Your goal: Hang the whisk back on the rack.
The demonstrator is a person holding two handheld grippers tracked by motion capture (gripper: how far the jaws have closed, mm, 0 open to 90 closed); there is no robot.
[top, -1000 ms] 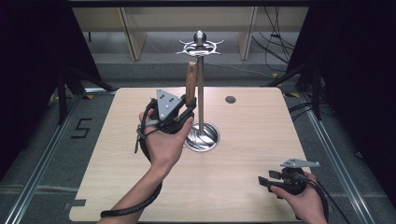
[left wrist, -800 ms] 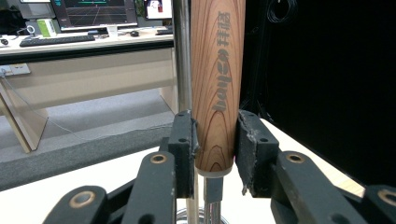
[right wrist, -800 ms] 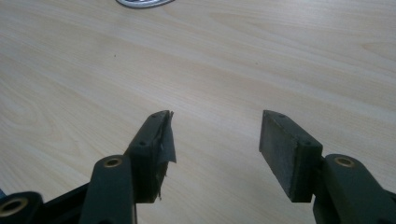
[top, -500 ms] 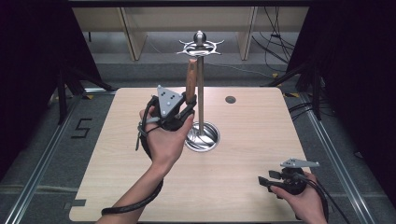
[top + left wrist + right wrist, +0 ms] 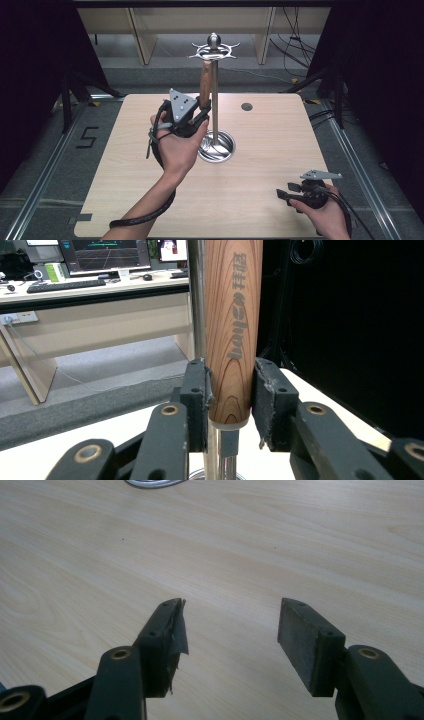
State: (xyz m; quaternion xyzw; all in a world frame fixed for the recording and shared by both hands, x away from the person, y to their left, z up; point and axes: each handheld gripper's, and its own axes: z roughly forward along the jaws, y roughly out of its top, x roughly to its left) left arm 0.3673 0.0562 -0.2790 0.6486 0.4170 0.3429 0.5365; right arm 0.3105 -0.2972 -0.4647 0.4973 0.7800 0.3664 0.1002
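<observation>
Wooden handle (image 5: 233, 330) is the thing I have in hand: it stands upright just beside the metal pole (image 5: 215, 95) of the rack, with its top up near the ring of hooks (image 5: 214, 49) under the pole's round knob. In the left gripper view I see my left gripper (image 5: 229, 400) clamped on the handle's lower end, one pad pressed to each side of the wood, right above the grey collar where a narrow metal shank comes out below. Dark lettering runs up the grain. The pole rises directly behind the handle, touching or nearly so; I cannot tell which.

From the high view, my left gripper (image 5: 192, 117) is raised off the table (image 5: 125, 170), the hand tilted so the jaws point at the handle (image 5: 205, 85), and the grey plate sits on top of the tool. The rack's round steel base (image 5: 216, 146) rests near the middle of the table, just past my left hand. A small dark disc (image 5: 246, 106) sits in the tabletop beyond the base, to the right.

My right gripper (image 5: 283, 193) rests low at the near right corner of the table, well apart from the rack. In its own view the right gripper (image 5: 230, 630) has its jaws spread wide with bare wood between them, and the left pad's covering is torn and curling at the edge.
</observation>
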